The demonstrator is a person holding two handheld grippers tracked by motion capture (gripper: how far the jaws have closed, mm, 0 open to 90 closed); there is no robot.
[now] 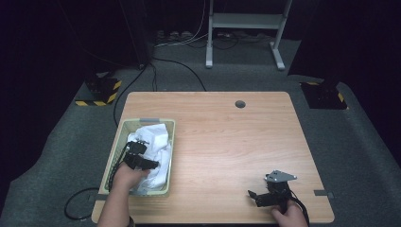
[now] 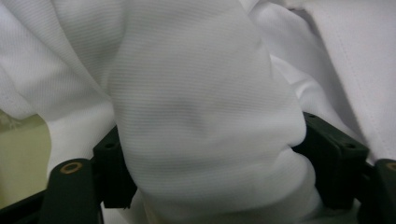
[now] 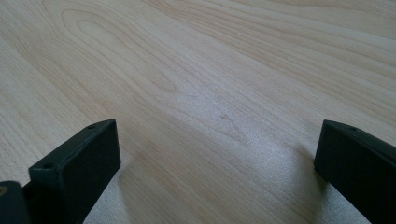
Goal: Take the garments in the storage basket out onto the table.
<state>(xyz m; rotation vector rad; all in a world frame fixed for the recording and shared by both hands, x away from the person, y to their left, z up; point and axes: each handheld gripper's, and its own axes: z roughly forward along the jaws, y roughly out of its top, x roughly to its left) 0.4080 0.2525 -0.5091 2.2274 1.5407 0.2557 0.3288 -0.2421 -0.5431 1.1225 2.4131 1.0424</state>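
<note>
From the high view I record my left tool [image 1: 144, 161] down inside the pale green basket [image 1: 117, 142] at the left edge of the desk [image 1: 227, 142], buried in the white cloth [image 1: 158, 142] that fills it. In the left gripper view a thick fold of the white cloth [image 2: 201, 121] bulges between the two black jaws, which press into it on both sides at roughly half opening. My right tool [image 1: 261, 196] rests near the desk's front right corner, well apart from the basket, its jaws spread wide over bare wood with nothing between them.
</note>
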